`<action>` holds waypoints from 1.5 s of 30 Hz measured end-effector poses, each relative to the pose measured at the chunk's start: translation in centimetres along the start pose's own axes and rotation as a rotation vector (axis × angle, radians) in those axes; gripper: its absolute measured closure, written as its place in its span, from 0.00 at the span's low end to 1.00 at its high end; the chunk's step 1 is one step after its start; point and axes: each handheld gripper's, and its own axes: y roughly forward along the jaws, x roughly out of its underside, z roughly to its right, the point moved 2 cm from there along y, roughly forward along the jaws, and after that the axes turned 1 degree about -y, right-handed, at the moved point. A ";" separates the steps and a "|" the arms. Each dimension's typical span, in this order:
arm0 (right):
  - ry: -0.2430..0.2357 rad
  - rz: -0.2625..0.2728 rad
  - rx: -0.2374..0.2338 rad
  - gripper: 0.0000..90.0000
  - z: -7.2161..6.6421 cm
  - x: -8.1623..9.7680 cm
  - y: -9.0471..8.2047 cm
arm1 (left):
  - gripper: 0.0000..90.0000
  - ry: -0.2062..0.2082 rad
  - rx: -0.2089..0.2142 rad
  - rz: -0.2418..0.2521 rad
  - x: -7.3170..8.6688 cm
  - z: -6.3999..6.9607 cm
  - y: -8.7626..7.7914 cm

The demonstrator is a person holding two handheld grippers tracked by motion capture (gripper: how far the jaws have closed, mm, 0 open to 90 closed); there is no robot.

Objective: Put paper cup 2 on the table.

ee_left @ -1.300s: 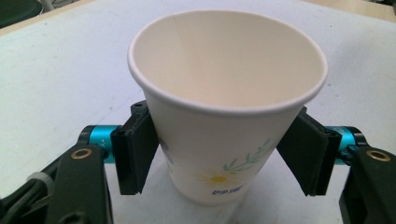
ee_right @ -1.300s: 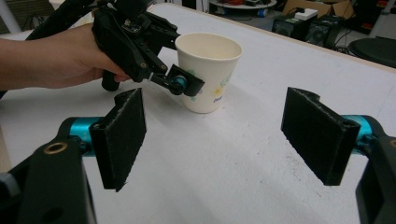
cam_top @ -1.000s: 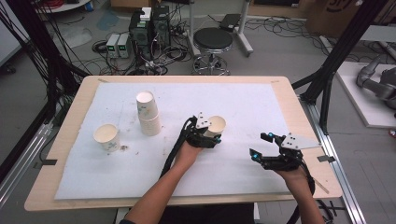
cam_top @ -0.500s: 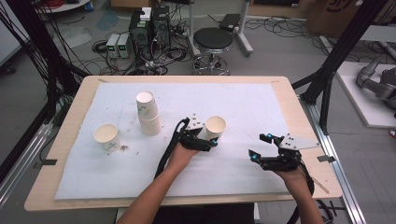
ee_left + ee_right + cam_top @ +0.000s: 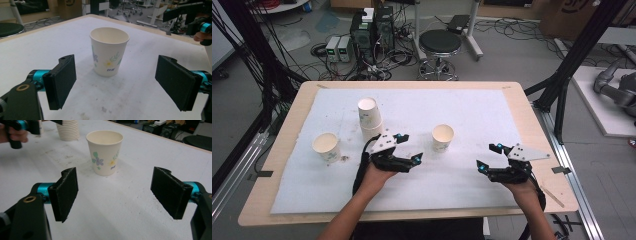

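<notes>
Standing upright, empty paper cup (image 5: pixel 443 137) on white mat (image 5: pixel 472 110).

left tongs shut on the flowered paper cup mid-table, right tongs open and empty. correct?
Not quite. The left tongs are not shut on the white flowered paper cup: their jaws have just been opening, and the cup stands free on the white table cover, ahead of both black pads, as the left gripper view shows. The right tongs are open and empty, as you say.

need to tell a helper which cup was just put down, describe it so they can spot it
On the white mat covering the table, look between the two grippers. A single paper cup stands upright there, alone and right of the cup stack, with blue and yellow flowers printed on its side.
</notes>
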 end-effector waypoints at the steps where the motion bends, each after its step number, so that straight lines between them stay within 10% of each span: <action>1: 0.000 0.000 0.005 0.25 0.0 0.1 0.1 | 0.19 -0.002 -0.002 0.007 0.1 -0.1 -0.5; 13: 0.047 0.016 0.046 0.25 -0.2 0.9 -0.2 | 0.22 -0.043 -0.069 0.107 1.6 -2.6 -6.6; 45: 0.057 0.027 0.088 0.25 -0.7 1.0 -1.5 | 0.18 -0.024 -0.115 0.147 1.7 -2.7 -8.0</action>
